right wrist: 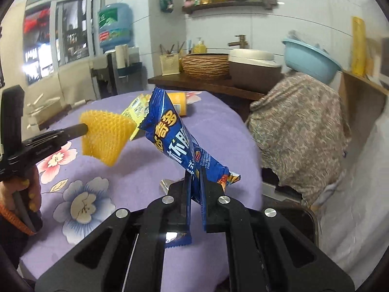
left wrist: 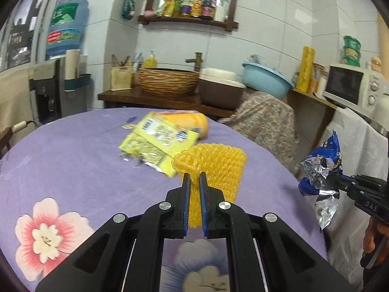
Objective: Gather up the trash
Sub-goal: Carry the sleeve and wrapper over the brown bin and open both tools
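My left gripper [left wrist: 194, 178] is shut on a yellow foam fruit net [left wrist: 216, 168] and holds it above the purple flowered tablecloth [left wrist: 73, 160]. The net also shows in the right wrist view [right wrist: 107, 133], with the left gripper [right wrist: 83, 129] at its left edge. My right gripper [right wrist: 195, 172] is shut on a blue snack wrapper [right wrist: 175, 133], held above the table's right edge; the wrapper shows crumpled in the left wrist view [left wrist: 321, 165]. A yellow wrapper [left wrist: 158, 141] and a yellow cup [left wrist: 192, 121] lie on the table beyond the net.
Behind the table stands a wooden counter [left wrist: 150, 99] with a wicker basket [left wrist: 169, 81], a brown pot [left wrist: 222, 90] and a blue basin [left wrist: 266, 77]. A cloth-covered object [right wrist: 299, 131] stands right of the table. A microwave [left wrist: 352, 85] sits at far right.
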`<state>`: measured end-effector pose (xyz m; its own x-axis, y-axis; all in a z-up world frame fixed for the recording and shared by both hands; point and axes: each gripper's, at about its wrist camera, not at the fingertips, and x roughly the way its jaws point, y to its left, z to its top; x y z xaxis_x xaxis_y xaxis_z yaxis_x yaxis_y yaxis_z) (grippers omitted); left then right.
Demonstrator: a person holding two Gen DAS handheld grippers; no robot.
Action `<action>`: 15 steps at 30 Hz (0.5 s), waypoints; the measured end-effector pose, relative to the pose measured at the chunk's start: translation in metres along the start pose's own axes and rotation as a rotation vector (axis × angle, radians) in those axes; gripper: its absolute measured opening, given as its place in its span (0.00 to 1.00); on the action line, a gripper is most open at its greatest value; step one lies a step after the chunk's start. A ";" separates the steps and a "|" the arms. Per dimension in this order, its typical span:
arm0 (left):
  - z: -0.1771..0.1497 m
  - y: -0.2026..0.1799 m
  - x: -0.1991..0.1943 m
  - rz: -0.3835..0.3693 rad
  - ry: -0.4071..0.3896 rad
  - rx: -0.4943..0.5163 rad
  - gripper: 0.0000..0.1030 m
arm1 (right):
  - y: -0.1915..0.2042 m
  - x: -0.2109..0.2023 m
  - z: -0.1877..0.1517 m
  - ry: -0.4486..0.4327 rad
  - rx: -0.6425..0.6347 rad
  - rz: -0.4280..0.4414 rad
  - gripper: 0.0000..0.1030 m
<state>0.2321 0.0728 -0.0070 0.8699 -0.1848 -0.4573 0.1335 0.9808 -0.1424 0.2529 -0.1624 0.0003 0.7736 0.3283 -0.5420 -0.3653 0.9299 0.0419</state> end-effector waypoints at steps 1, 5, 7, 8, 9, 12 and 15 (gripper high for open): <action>-0.001 -0.009 -0.001 -0.020 0.003 0.013 0.08 | -0.007 -0.008 -0.006 -0.003 0.021 -0.011 0.07; -0.005 -0.050 -0.004 -0.102 0.021 0.069 0.08 | -0.034 -0.037 -0.028 -0.010 0.084 -0.076 0.07; -0.006 -0.075 -0.004 -0.159 0.033 0.080 0.08 | -0.049 -0.048 -0.039 -0.004 0.110 -0.124 0.07; -0.007 -0.085 -0.004 -0.179 0.035 0.089 0.08 | -0.057 -0.052 -0.045 0.002 0.121 -0.144 0.07; -0.008 -0.099 -0.004 -0.200 0.036 0.107 0.08 | -0.063 -0.055 -0.050 0.007 0.130 -0.159 0.07; -0.012 -0.135 0.001 -0.251 0.052 0.152 0.08 | -0.083 -0.058 -0.069 0.041 0.177 -0.197 0.07; -0.018 -0.167 0.011 -0.286 0.089 0.193 0.08 | -0.101 -0.054 -0.089 0.085 0.209 -0.245 0.07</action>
<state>0.2110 -0.0941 -0.0047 0.7408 -0.4502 -0.4985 0.4604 0.8807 -0.1111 0.2016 -0.2890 -0.0496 0.7764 0.0837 -0.6246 -0.0530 0.9963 0.0677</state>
